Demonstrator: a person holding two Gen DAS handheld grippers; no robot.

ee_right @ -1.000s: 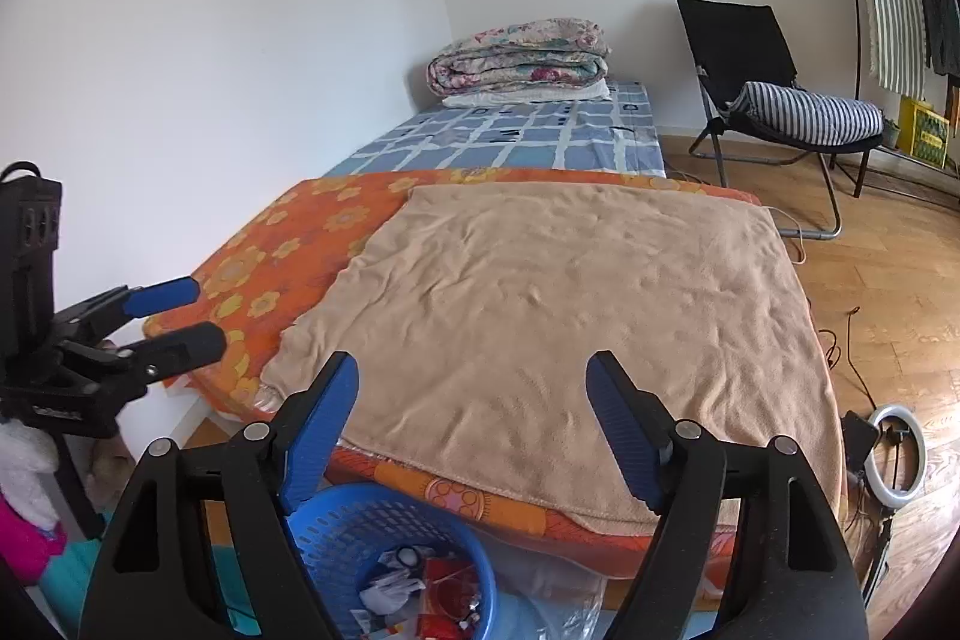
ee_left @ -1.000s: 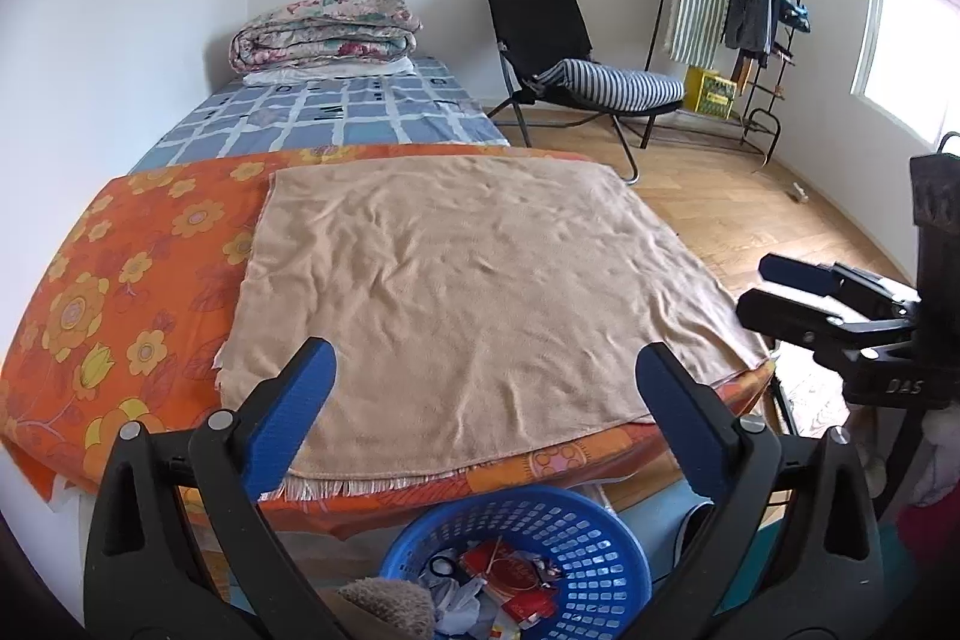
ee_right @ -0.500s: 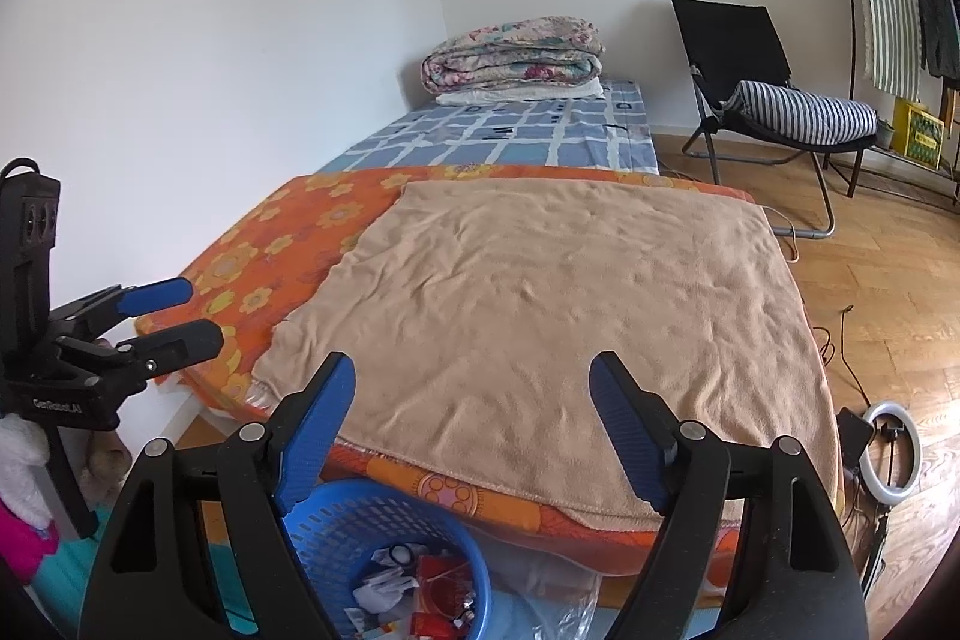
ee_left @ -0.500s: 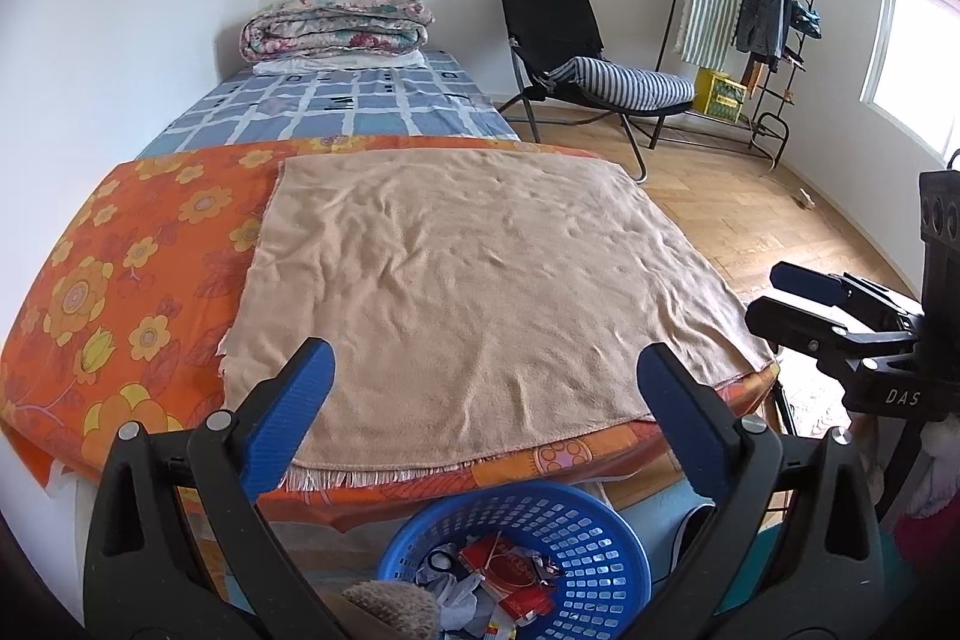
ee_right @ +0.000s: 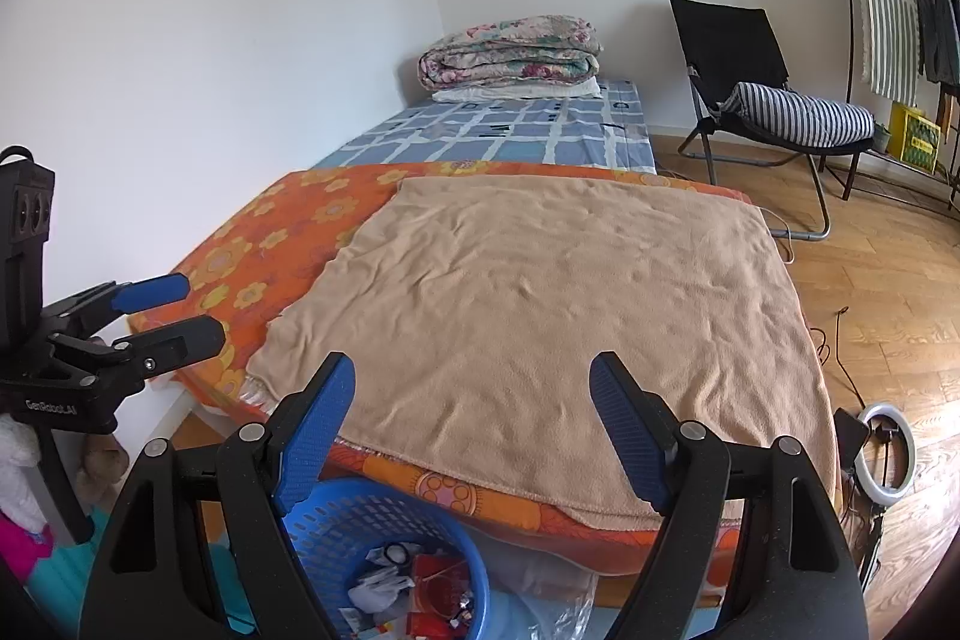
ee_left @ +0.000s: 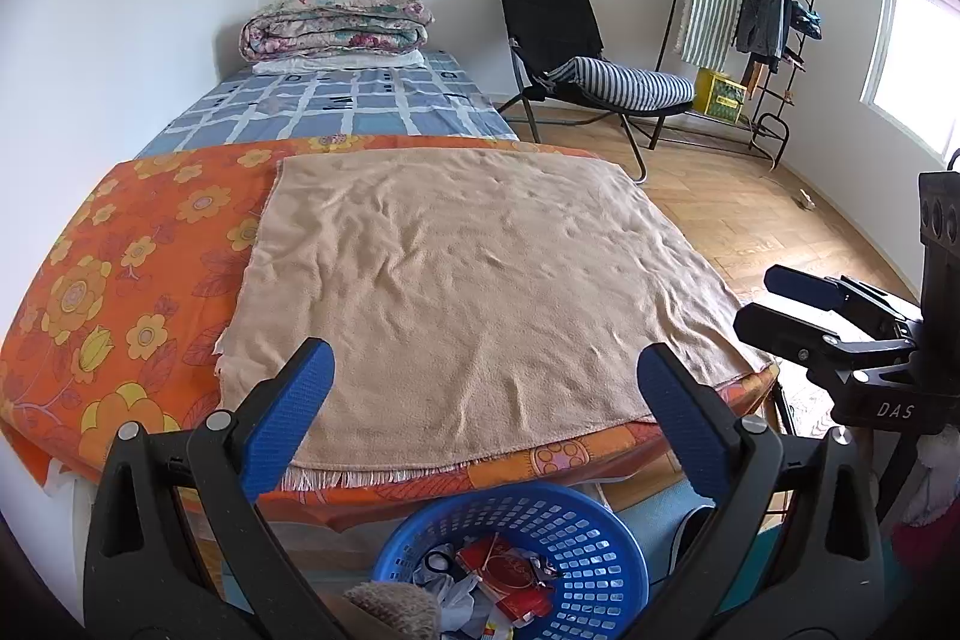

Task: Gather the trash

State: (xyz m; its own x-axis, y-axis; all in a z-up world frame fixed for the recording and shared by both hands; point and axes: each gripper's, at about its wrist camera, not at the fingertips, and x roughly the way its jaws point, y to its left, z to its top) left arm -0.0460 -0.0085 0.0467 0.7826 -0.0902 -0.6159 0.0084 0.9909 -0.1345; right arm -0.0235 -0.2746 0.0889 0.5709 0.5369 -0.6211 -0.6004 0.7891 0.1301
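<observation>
A blue plastic basket [ee_left: 591, 532] [ee_right: 336, 526] stands on the floor at the foot of the bed, holding red wrappers and crumpled white trash [ee_left: 504, 577] [ee_right: 420, 580]. My left gripper [ee_left: 483, 370] hangs open above the basket with nothing between its blue pads. My right gripper [ee_right: 471, 382] is open as well, empty, over the bed's near edge. Each gripper shows from the side in the other's view, the right gripper [ee_left: 780, 298] at the right edge and the left gripper [ee_right: 168, 310] at the left edge. A tan blanket [ee_left: 468, 280] [ee_right: 552, 316] lies flat on the bed with no trash on it.
An orange flowered cover [ee_left: 120, 280] and a blue checked sheet [ee_left: 336, 106] lie under the blanket, with folded quilts [ee_left: 336, 22] at the head. A black chair [ee_left: 564, 40] with a striped cushion and a clothes rack [ee_left: 744, 10] stand on the wood floor. A ring light [ee_right: 888, 454] lies by the bed.
Both views have shifted slightly, so the bed sits a little differently in frame. Both grippers stay open and empty over the basket.
</observation>
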